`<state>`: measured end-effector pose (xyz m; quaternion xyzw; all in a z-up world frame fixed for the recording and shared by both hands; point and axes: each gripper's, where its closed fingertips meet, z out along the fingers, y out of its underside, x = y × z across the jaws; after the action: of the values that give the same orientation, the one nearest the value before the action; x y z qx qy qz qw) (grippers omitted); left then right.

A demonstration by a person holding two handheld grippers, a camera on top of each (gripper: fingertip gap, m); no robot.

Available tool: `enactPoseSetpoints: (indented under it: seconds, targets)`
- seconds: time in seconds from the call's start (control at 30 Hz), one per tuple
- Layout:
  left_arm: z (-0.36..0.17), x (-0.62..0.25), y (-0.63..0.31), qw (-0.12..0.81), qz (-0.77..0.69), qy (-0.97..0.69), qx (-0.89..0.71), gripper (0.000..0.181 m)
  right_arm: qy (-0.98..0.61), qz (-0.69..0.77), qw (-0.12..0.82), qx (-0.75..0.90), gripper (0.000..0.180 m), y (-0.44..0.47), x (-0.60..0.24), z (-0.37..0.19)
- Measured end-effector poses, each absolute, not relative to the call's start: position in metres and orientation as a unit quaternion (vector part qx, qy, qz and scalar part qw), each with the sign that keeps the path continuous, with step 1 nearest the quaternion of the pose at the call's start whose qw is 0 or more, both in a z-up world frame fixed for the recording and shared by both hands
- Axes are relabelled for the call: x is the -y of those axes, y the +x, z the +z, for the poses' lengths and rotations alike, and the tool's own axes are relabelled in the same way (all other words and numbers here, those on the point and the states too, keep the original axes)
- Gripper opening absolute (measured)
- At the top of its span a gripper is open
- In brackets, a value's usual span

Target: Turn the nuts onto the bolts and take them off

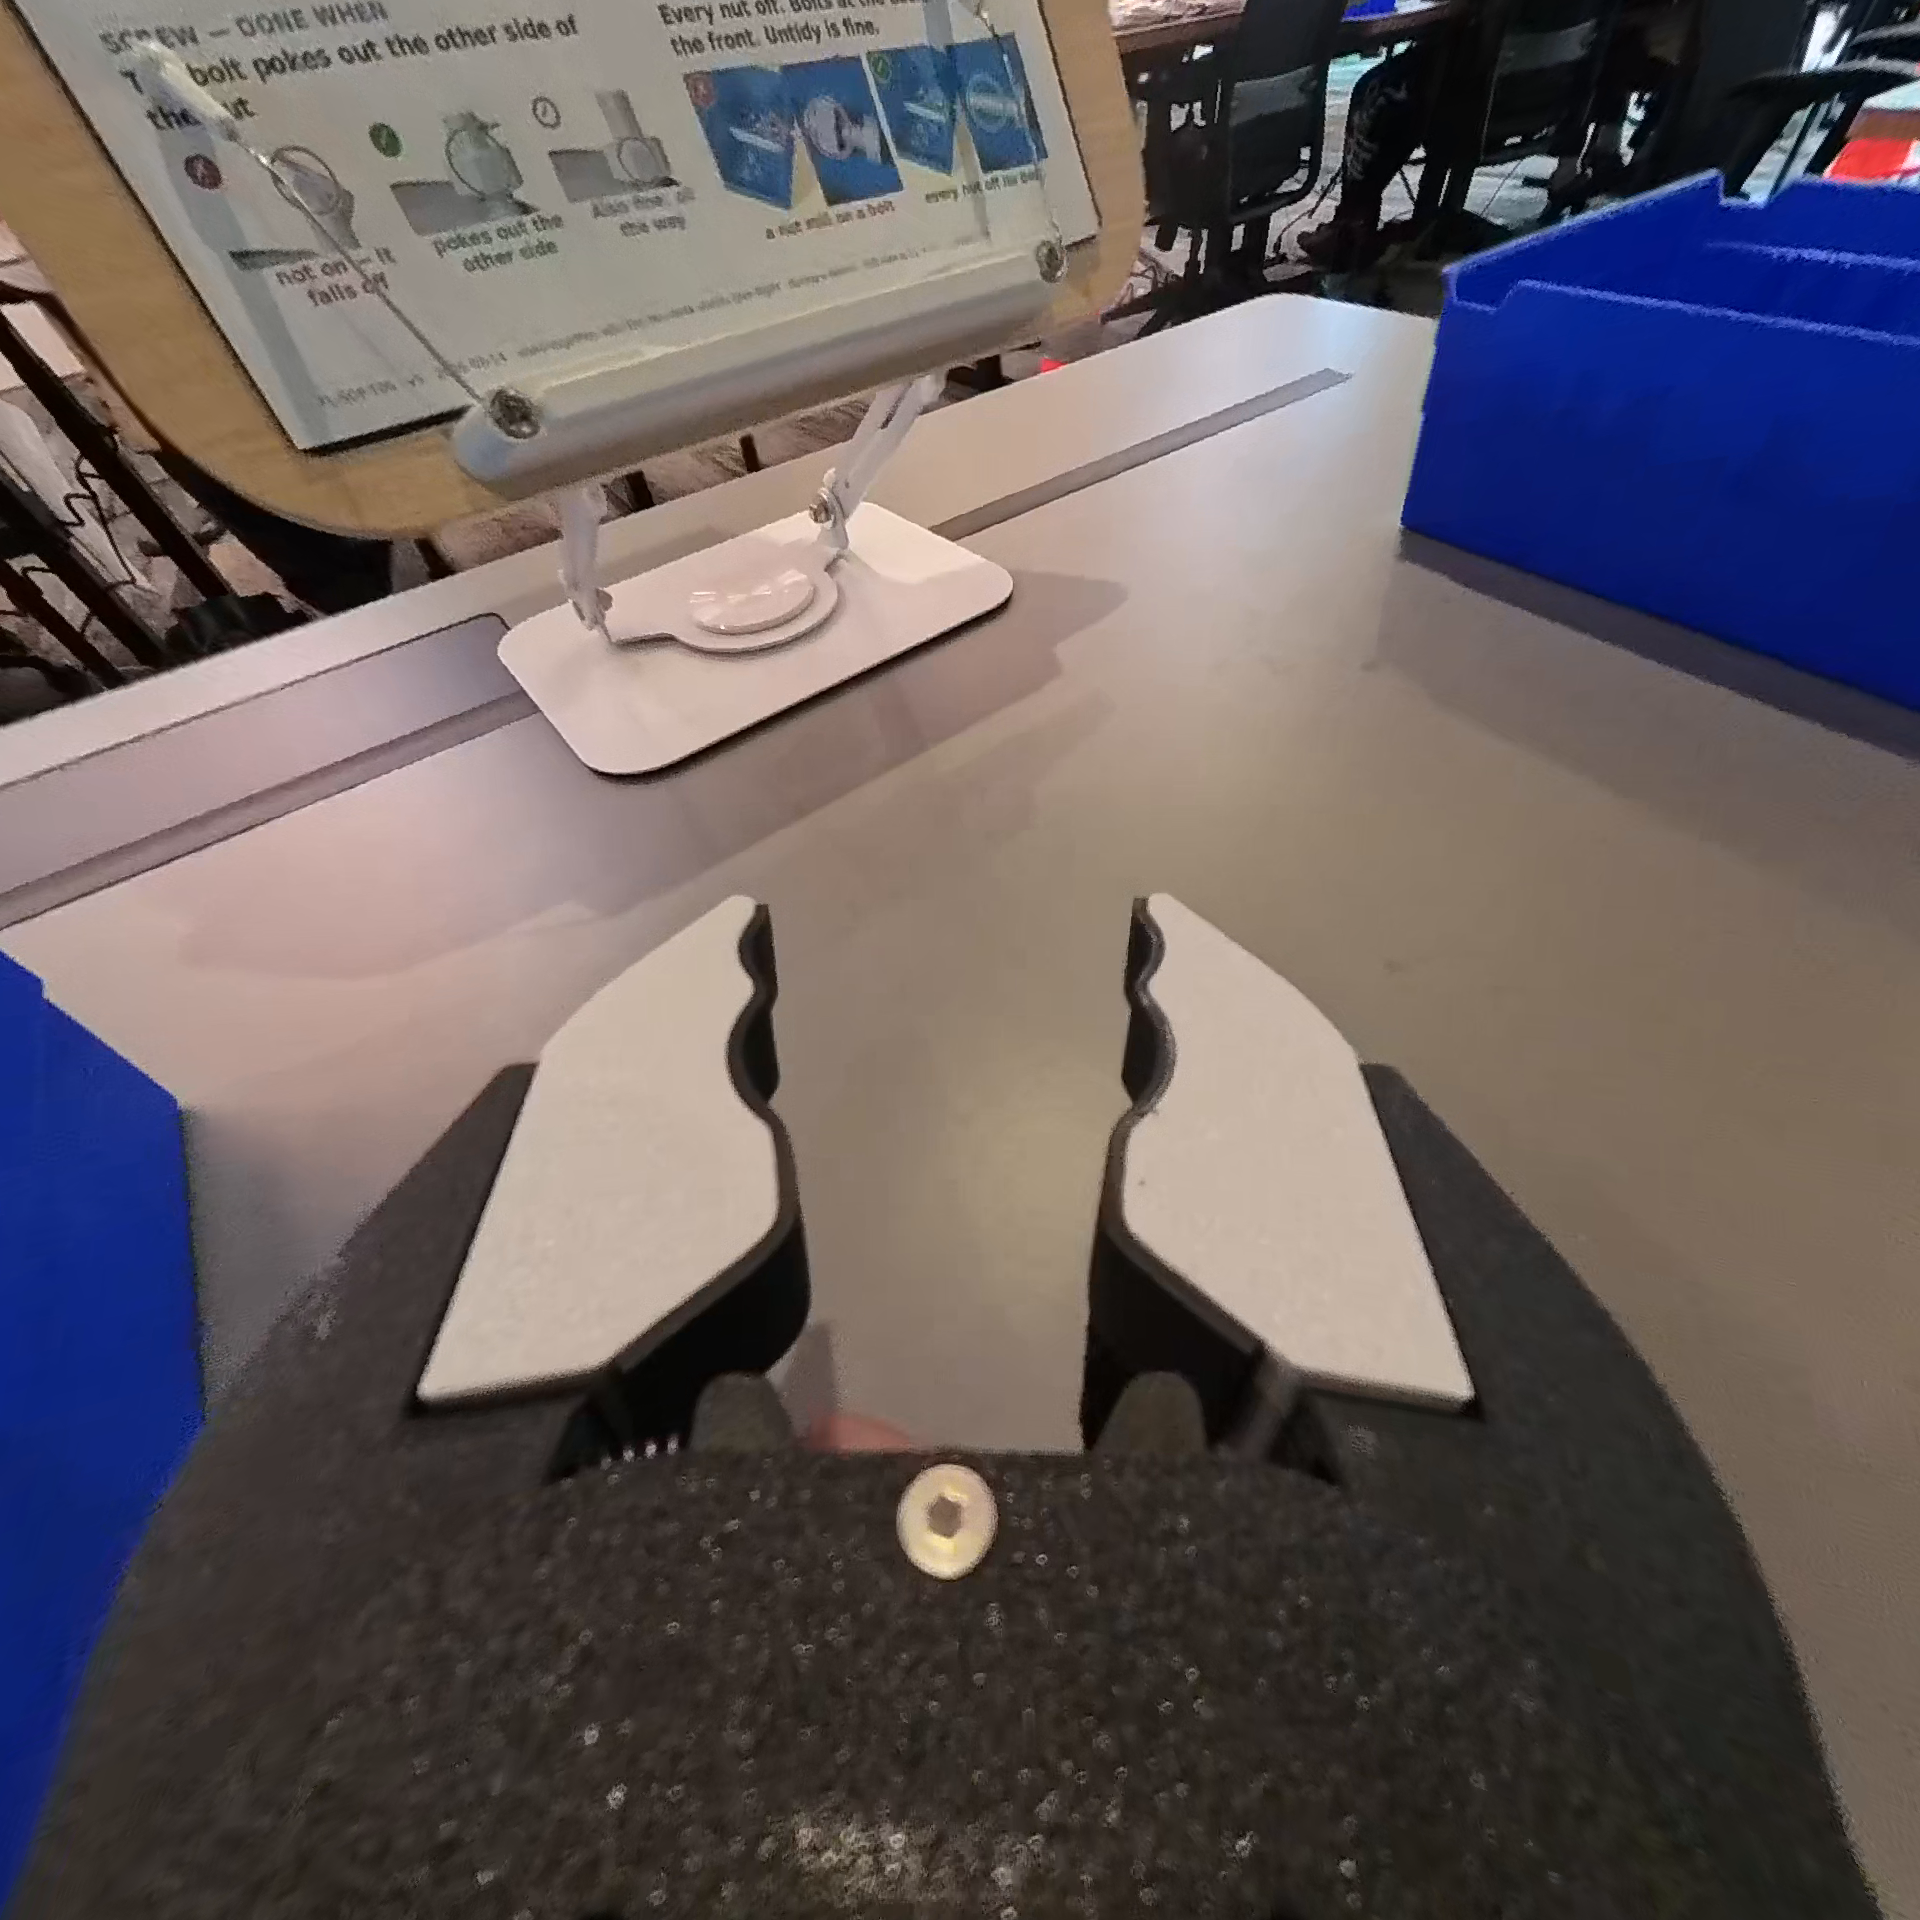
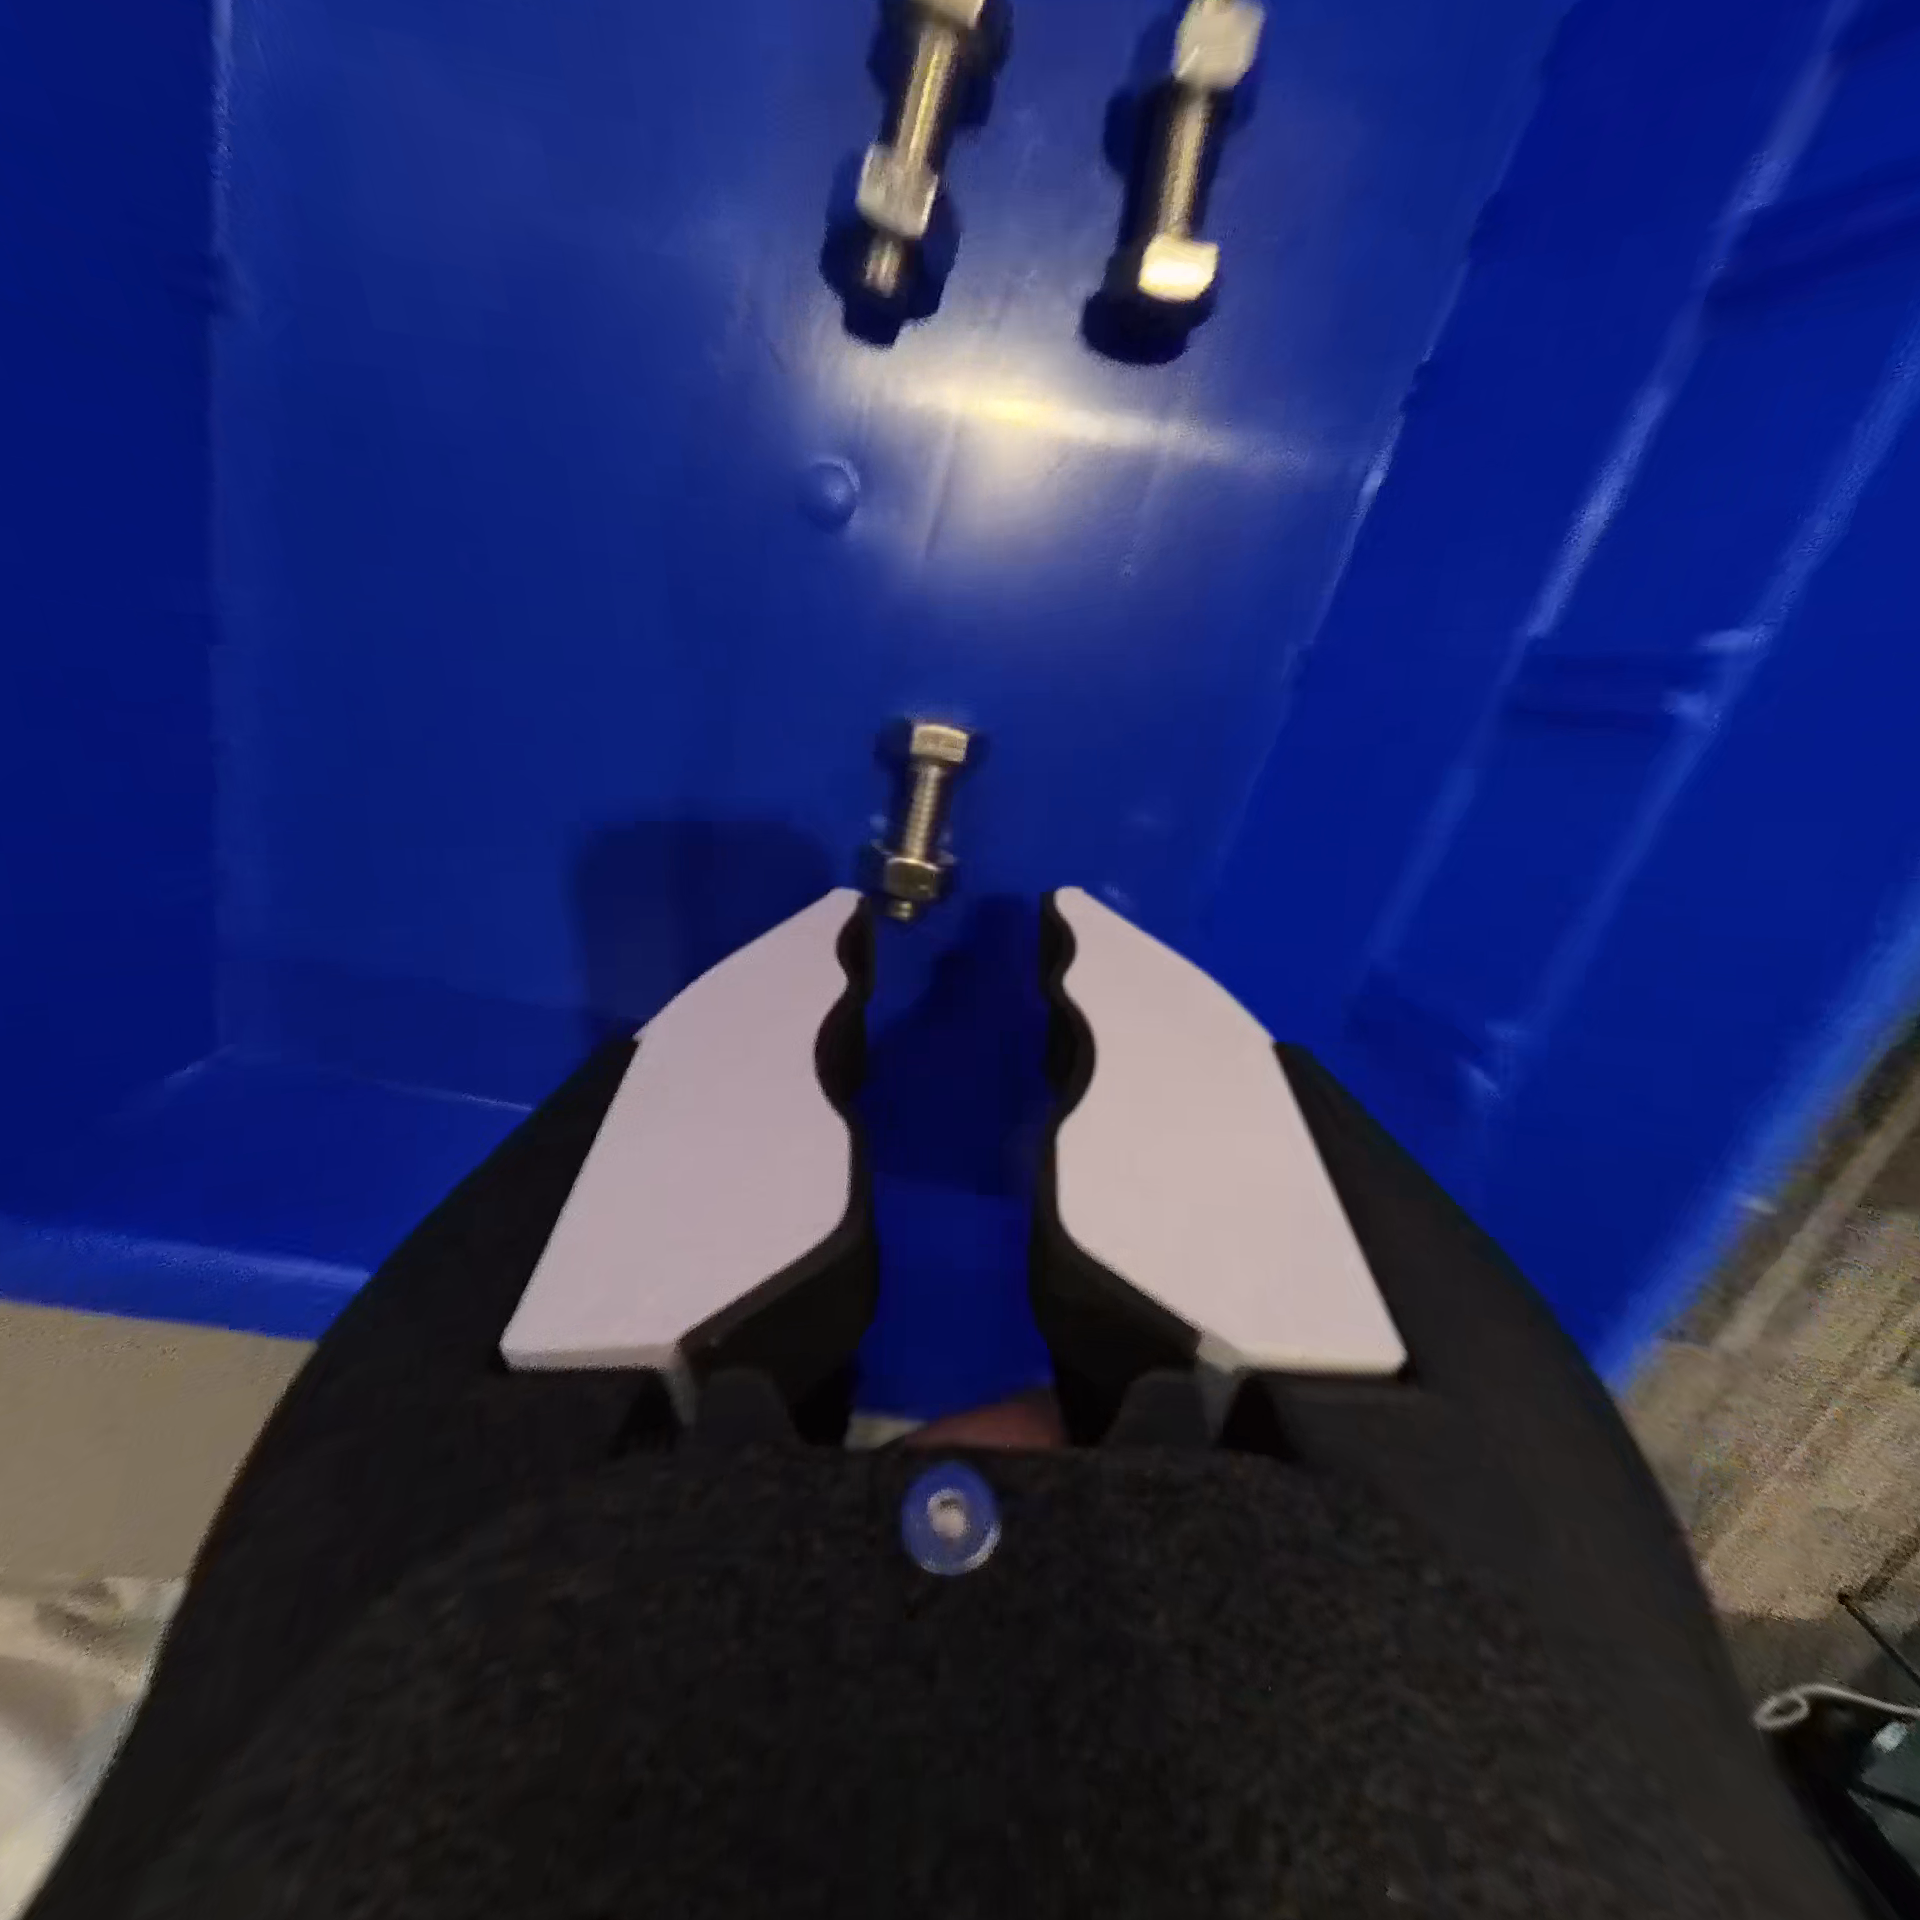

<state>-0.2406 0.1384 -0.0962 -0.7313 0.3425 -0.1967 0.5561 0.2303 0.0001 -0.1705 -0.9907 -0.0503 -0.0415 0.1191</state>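
Observation:
In the right wrist view, my right gripper (image 2: 951,904) is open and empty inside a blue bin (image 2: 468,623). A small steel bolt with a nut on it (image 2: 920,821) lies on the bin floor just ahead of the left fingertip, apart from it. Two larger bolts with nuts on them lie farther back: one on the left (image 2: 904,156) and one on the right (image 2: 1179,177). In the left wrist view, my left gripper (image 1: 951,914) is open and empty above the grey table (image 1: 1247,831). No bolt or nut shows in that view.
A white stand (image 1: 758,644) holding an instruction card (image 1: 582,187) stands at the table's far side. A blue bin (image 1: 1683,436) sits at the right and another blue bin edge (image 1: 83,1299) at the left. Chairs and desks show behind. Carpet (image 2: 1766,1403) lies right of the bin. Some 50 centimeters of space lies between my two pairs of fingers.

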Motion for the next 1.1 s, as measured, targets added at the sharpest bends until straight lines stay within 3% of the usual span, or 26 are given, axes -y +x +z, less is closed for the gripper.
enactPoseSetpoints:
  seconds: [0.03, 0.17, 0.27, 0.33, 0.43, 0.5, 0.9, 1.1]
  targets:
    - [-0.096, -0.139, -0.241, 0.554, -0.204, -0.734, -0.335, 0.064, -0.987, -0.053, 0.142, 0.049, 0.029, 0.231, -0.003, -0.157]
    - [-0.098, -0.143, -0.246, 0.542, -0.213, -0.747, -0.320, 0.065, -0.926, -0.071, 0.362, 0.083, 0.028, 0.176, -0.032, -0.058]
    - [-0.101, -0.146, -0.248, 0.537, -0.212, -0.754, -0.313, 0.065, -0.830, 0.029, 0.541, 0.130, 0.031, 0.067, -0.047, 0.011]
    - [-0.101, -0.147, -0.249, 0.533, -0.218, -0.759, -0.305, 0.067, -0.775, 0.105, 0.598, 0.177, 0.033, -0.015, -0.052, 0.027]
    - [-0.097, -0.147, -0.251, 0.533, -0.227, -0.760, -0.295, 0.067, -0.738, 0.204, 0.601, 0.229, 0.038, -0.116, -0.065, 0.001]
    - [-0.094, -0.147, -0.252, 0.538, -0.226, -0.759, -0.289, 0.067, -0.750, 0.194, 0.582, 0.248, 0.045, -0.149, -0.082, -0.035]
    - [-0.113, -0.130, -0.233, 0.484, -0.232, -0.767, -0.353, 0.066, -0.764, 0.219, 0.576, 0.193, 0.034, -0.129, -0.103, -0.087]
    - [-0.032, -0.060, -0.278, 0.460, -0.233, -0.732, -0.445, 0.059, -0.763, 0.231, 0.562, 0.221, 0.033, -0.140, -0.098, -0.091]
